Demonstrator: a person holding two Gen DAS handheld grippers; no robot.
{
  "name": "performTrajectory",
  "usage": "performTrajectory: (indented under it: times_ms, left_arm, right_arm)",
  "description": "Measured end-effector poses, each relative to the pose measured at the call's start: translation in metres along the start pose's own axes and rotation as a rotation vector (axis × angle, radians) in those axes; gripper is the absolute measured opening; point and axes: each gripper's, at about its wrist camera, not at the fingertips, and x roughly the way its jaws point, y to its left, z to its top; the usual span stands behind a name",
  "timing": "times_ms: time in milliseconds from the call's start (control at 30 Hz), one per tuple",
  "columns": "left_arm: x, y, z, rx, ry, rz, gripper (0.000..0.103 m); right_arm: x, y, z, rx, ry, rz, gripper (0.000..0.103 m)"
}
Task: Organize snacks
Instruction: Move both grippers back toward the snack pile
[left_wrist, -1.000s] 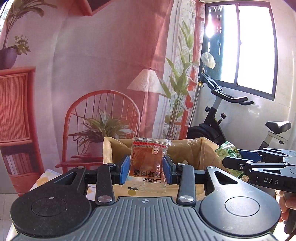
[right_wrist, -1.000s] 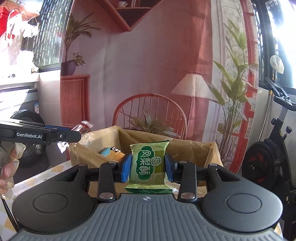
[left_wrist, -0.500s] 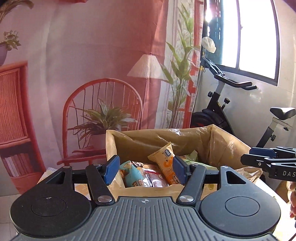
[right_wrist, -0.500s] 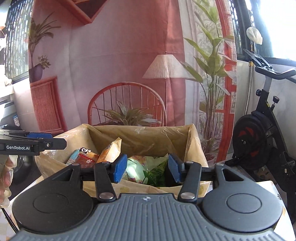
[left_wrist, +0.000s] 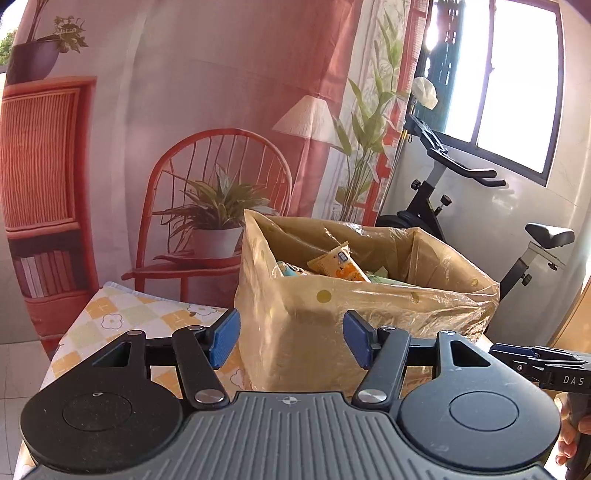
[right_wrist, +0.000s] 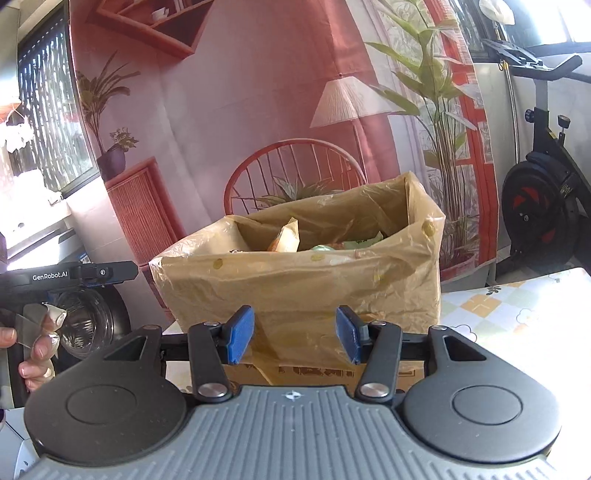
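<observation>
Tan plastic lines a cardboard box (left_wrist: 354, 325) standing on the counter (left_wrist: 110, 317), and the snacks sit inside it: an orange packet (left_wrist: 338, 264) leans up against the others near the box's left side, a pale blue wrapper (left_wrist: 290, 269) lies just beside it, and something green (right_wrist: 360, 243) shows toward the right. From the right wrist view only the tops of the packets clear the crumpled rim.

The left gripper (left_wrist: 290, 338) hangs in front of the box's near wall, its blue pads parted about half their travel with nothing between them but the view of the plastic. The right gripper (right_wrist: 293, 330) hovers level with the same wall from the other side, its jaws likewise standing apart and empty. Each tool shows at the edge of the other's view, with a person's fingers (right_wrist: 40, 339) wrapped round the left handle.

The counter wears a checked cloth with small flowers. Behind it hangs a printed backdrop (left_wrist: 221, 110) of a red chair, plants and a lamp, and an exercise bike (left_wrist: 480, 206) stands by the window.
</observation>
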Motion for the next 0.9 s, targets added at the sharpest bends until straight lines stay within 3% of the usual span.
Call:
performTrajectory:
  times_ms: [300,600,867,900]
  left_arm:
    - [0.021,0.004,-0.038,-0.056,0.093,-0.037,0.059]
    - [0.038,0.002,-0.048,-0.042,0.146,-0.036,0.055]
    - [0.053,-0.006,-0.066,-0.013,0.210,-0.043,0.052]
    - [0.056,-0.007,-0.070,-0.012,0.221,-0.044,0.051]
  right_arm:
    - [0.011,-0.017,-0.042,-0.005,0.149,-0.073,0.052]
    - [0.064,-0.041,-0.072,-0.070,0.299,-0.138,0.037]
    - [0.109,-0.059,-0.081,-0.057,0.365,-0.189,0.036]
    - [0.112,-0.060,-0.083,-0.055,0.371,-0.188,0.028]
